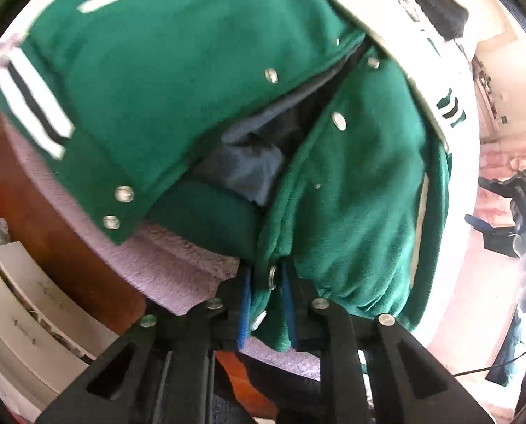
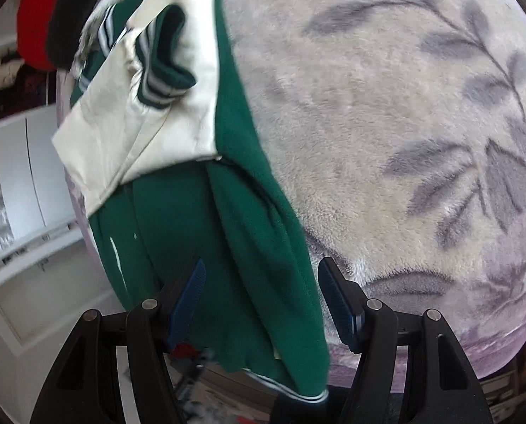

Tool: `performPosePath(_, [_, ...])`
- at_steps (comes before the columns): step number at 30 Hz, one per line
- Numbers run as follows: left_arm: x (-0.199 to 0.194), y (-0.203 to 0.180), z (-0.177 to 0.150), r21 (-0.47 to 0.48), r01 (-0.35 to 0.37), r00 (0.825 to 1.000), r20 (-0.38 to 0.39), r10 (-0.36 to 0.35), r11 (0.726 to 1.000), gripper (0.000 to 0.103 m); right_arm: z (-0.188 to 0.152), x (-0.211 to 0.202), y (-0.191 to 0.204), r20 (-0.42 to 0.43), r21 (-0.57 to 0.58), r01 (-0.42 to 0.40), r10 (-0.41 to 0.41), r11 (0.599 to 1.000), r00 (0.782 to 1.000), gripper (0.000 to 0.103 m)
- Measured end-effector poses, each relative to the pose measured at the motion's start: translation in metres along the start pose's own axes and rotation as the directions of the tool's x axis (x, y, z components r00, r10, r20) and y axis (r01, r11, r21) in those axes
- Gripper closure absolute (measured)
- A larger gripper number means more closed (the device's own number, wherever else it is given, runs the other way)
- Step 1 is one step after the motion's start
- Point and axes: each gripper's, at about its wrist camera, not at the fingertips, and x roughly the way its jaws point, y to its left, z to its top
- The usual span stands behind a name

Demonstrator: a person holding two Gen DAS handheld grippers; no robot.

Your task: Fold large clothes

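Note:
A green varsity jacket [image 1: 157,88] with cream sleeves and silver snaps lies open on a lilac fleece blanket [image 1: 164,268], its grey lining showing down the middle. My left gripper [image 1: 266,277] is shut on the jacket's snap edge at the hem, the blue pads pinching the green cloth. In the right wrist view the jacket's green side [image 2: 178,229] runs down to the blanket's edge, with a cream sleeve [image 2: 139,141] and striped cuff [image 2: 164,81] folded over it. My right gripper [image 2: 259,272] is open, straddling a green fold without pressing on it.
The leaf-patterned blanket [image 2: 386,141] stretches to the right of the jacket. Red and black clothing [image 2: 40,17] lies beyond the jacket's far end. White drawers [image 1: 22,311] and a brown wood surface [image 1: 61,233] lie below the bed's edge. Dark items [image 1: 510,212] sit at the right.

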Motion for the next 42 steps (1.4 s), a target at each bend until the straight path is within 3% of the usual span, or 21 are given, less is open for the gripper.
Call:
performPosePath(2, [-0.011, 0.0, -0.003, -0.009, 0.01, 1.0, 0.025, -0.01, 1.0, 0.091, 0.003, 0.001, 0.009, -0.013, -0.031, 0.023, -0.023, 0.999, 1.0, 0.035])
performPosePath(4, [-0.016, 0.005, -0.008, -0.007, 0.003, 0.999, 0.038, -0.003, 1.0, 0.099, 0.009, 0.002, 0.021, -0.02, -0.071, 0.048, -0.049, 0.996, 0.999, 0.035])
performPosePath(7, [-0.016, 0.013, -0.009, -0.056, 0.053, 0.998, 0.024, -0.052, 0.997, 0.099, 0.019, 0.0, 0.044, -0.02, -0.141, 0.078, -0.081, 0.987, 0.996, 0.035])
performPosePath(13, [-0.031, 0.024, 0.002, -0.05, 0.003, 0.995, 0.097, 0.002, 0.999, 0.099, 0.029, 0.003, 0.083, -0.003, -0.246, 0.127, -0.132, 0.961, 0.991, 0.035])
performPosePath(16, [-0.031, 0.041, 0.017, -0.063, -0.016, 0.992, 0.128, 0.024, 0.998, 0.099, 0.03, 0.005, 0.091, -0.007, -0.263, 0.128, -0.134, 0.956, 0.991, 0.035])
performPosePath(20, [-0.008, 0.067, 0.031, -0.079, -0.007, 0.996, 0.089, 0.014, 0.997, 0.099, 0.033, 0.008, 0.092, -0.018, -0.259, 0.115, -0.124, 0.959, 0.992, 0.035])
performPosePath(24, [-0.005, 0.065, 0.031, -0.057, -0.011, 0.996, 0.084, 0.016, 0.998, 0.099, 0.048, -0.002, 0.096, -0.022, -0.235, 0.099, -0.107, 0.967, 0.994, 0.035])
performPosePath(28, [-0.005, 0.066, 0.028, -0.067, -0.003, 0.995, 0.095, 0.01, 0.998, 0.099, 0.097, -0.031, 0.134, 0.055, -0.28, 0.064, -0.051, 0.958, 0.997, 0.035])
performPosePath(30, [-0.007, 0.066, 0.027, -0.077, 0.0, 0.995, 0.095, 0.008, 0.997, 0.099, 0.133, -0.038, 0.165, 0.139, -0.322, 0.124, -0.082, 0.939, 0.987, 0.035])
performPosePath(32, [-0.006, 0.068, 0.027, -0.087, 0.001, 0.996, 0.093, 0.007, 0.996, 0.099, 0.177, -0.035, 0.197, 0.253, -0.312, 0.225, -0.148, 0.923, 0.956, 0.035])
performPosePath(36, [-0.005, 0.073, 0.027, -0.145, 0.029, 0.995, 0.101, -0.014, 0.989, 0.099, 0.25, 0.0, 0.252, 0.296, -0.298, 0.266, -0.176, 0.917, 0.939, 0.035])
performPosePath(38, [-0.006, 0.078, 0.025, -0.208, 0.066, 0.993, 0.109, -0.044, 0.976, 0.099, 0.272, 0.032, 0.278, 0.291, -0.305, 0.329, -0.242, 0.894, 0.926, 0.035])
performPosePath(39, [-0.006, 0.078, 0.023, -0.223, 0.073, 0.993, 0.11, -0.049, 0.972, 0.099, 0.277, 0.045, 0.287, 0.302, -0.302, 0.391, -0.302, 0.87, 0.904, 0.035])
performPosePath(40, [-0.006, 0.077, 0.022, -0.227, 0.077, 0.993, 0.108, -0.054, 0.971, 0.099, 0.28, 0.058, 0.294, 0.321, -0.29, 0.456, -0.363, 0.841, 0.875, 0.038])
performPosePath(41, [-0.006, 0.076, 0.021, -0.231, 0.082, 0.993, 0.107, -0.058, 0.969, 0.099, 0.281, 0.062, 0.297, 0.351, -0.273, 0.489, -0.387, 0.829, 0.853, 0.075])
performPosePath(42, [-0.006, 0.076, 0.02, -0.239, 0.091, 0.992, 0.104, -0.067, 0.967, 0.099, 0.281, 0.065, 0.298, 0.37, -0.248, 0.498, -0.393, 0.831, 0.842, 0.097])
